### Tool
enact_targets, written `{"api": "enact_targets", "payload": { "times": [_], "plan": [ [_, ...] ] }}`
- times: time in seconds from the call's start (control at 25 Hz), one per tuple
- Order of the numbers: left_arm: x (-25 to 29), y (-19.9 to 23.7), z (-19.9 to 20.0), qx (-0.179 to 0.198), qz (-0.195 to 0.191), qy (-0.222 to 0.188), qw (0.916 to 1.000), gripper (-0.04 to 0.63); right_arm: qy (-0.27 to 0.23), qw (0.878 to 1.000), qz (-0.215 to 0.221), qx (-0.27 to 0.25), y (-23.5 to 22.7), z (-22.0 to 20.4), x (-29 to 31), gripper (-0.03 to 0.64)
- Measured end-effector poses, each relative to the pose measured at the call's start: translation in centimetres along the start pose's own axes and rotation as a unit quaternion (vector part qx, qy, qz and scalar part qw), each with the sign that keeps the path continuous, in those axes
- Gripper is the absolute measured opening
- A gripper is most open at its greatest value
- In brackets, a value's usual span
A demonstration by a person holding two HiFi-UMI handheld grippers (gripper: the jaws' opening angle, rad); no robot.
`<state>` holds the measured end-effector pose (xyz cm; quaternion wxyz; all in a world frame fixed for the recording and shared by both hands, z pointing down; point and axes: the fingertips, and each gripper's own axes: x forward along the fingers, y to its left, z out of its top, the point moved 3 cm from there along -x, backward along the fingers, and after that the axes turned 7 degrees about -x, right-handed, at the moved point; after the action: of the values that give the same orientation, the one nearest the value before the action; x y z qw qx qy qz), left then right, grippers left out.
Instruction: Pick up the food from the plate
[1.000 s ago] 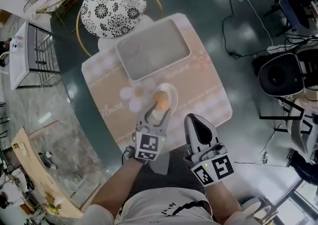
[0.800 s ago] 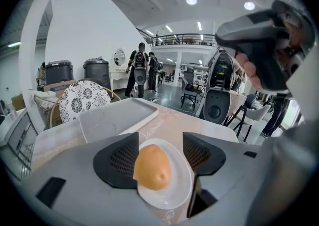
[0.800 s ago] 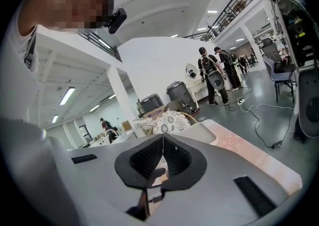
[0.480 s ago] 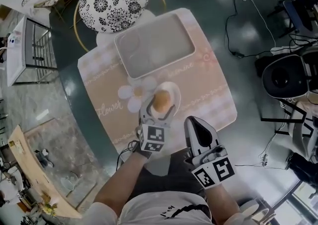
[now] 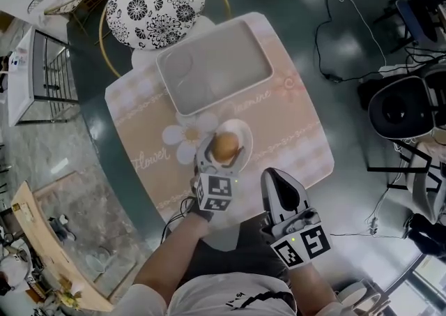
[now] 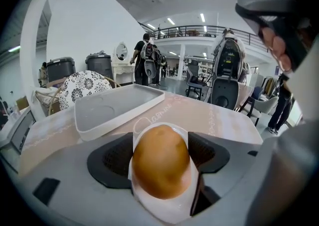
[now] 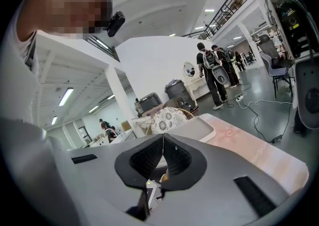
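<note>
Pink tablecloth [image 5: 293, 133] carries tray [image 5: 216, 74] beyond plate [image 5: 243, 129]; left tool [image 5: 221, 159] spreading around bun [image 5: 224, 146], right tool [image 5: 277, 178] pressed together.

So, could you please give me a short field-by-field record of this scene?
food: brown, egg-shaped, on the small white plate
left gripper: jaws opening, one on either side of the food, pads not pressing it
right gripper: shut, nothing between its jaws, at the table's near edge
tray: white, rectangular, beyond the plate
surface: pink flower-print tablecloth
</note>
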<state>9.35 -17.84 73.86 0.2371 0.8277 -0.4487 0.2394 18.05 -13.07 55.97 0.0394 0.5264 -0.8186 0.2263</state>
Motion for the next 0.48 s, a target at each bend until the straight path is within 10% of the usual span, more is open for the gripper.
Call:
{"api": "enact_targets", "payload": {
  "times": [0.48],
  "plan": [
    [-2.8, -1.3, 2.4, 0.0, -0.023, -0.017, 0.9996, 0.324, -0.001, 1.0, -0.018, 0.001, 0.0, 1.1, -0.7, 0.014]
  ]
}}
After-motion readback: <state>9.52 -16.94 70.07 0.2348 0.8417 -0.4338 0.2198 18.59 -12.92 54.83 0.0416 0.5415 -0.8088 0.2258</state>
